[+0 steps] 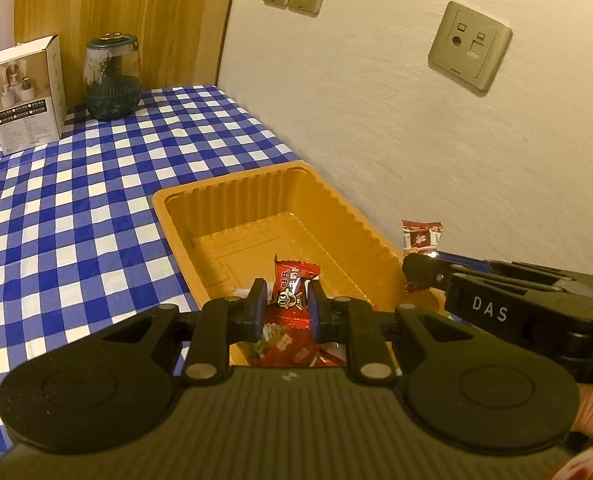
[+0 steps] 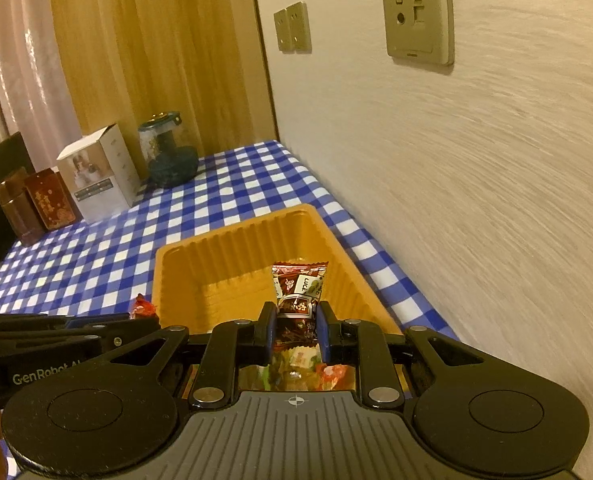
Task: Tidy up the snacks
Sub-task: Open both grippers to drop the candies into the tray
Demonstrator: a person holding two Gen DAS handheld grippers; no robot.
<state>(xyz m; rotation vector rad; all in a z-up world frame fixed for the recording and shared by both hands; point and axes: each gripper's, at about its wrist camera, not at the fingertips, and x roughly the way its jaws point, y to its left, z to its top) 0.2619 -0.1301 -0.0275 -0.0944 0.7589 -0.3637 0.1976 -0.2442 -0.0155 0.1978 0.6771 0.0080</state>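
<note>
Your left gripper (image 1: 286, 300) clamps a red candy (image 1: 294, 286) – your right gripper (image 2: 296, 322) a brown candy (image 2: 298, 292) – jaws clenched above the orange tray (image 1: 224, 208)

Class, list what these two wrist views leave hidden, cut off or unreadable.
1. Left wrist view: orange tray near end, hidden behind left gripper.
2. Right wrist view: wrappers beneath right gripper, mostly covered by its body.
3. Both views: white box print, too small.

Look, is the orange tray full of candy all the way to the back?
No, the orange tray's far half shows only bare floor; wrapped snacks lie just at its near end.
</note>
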